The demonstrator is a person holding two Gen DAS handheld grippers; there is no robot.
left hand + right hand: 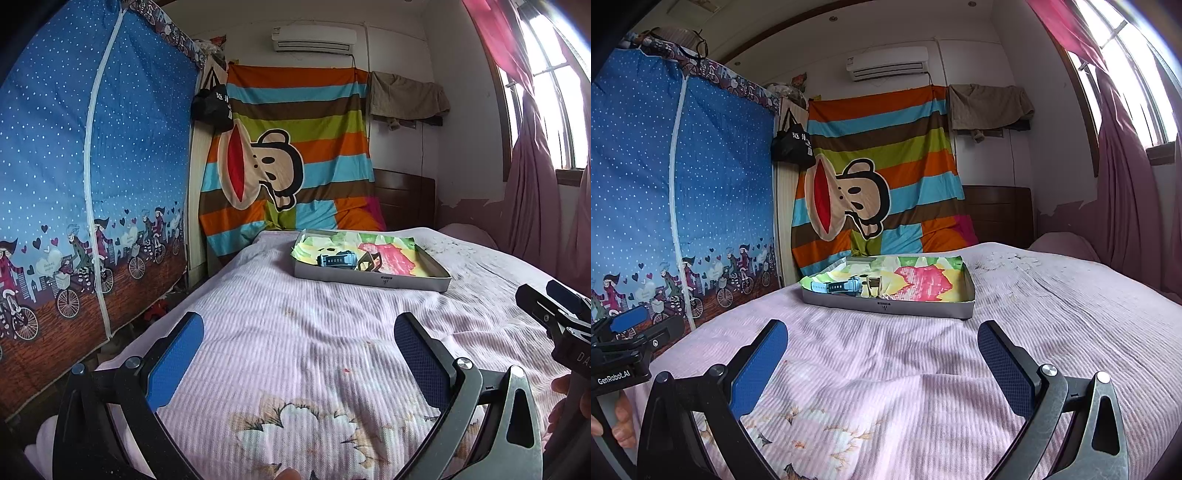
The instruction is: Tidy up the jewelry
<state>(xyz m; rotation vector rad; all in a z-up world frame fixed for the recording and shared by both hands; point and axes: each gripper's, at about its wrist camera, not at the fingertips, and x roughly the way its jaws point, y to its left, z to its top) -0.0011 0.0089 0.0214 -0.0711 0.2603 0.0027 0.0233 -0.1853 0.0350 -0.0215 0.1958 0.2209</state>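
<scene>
A shallow grey tray (373, 280) lined with bright coloured paper lies on the bed ahead; it also shows in the right wrist view (886, 308). Inside lie a blue watch (336, 260) (838, 286) and a brownish bracelet-like piece (369, 263) (873, 286). My left gripper (299, 332) is open and empty, held low over the bedspread, well short of the tray. My right gripper (882, 339) is open and empty, likewise short of the tray. Each gripper shows at the edge of the other's view: the right one (554, 314), the left one (628, 332).
The bed (295, 350) has a pink striped cover with a flower print. A blue fabric wardrobe (92, 184) stands at the left, a striped monkey sheet (288, 166) hangs behind, and pink curtains (535, 184) and a window are at the right.
</scene>
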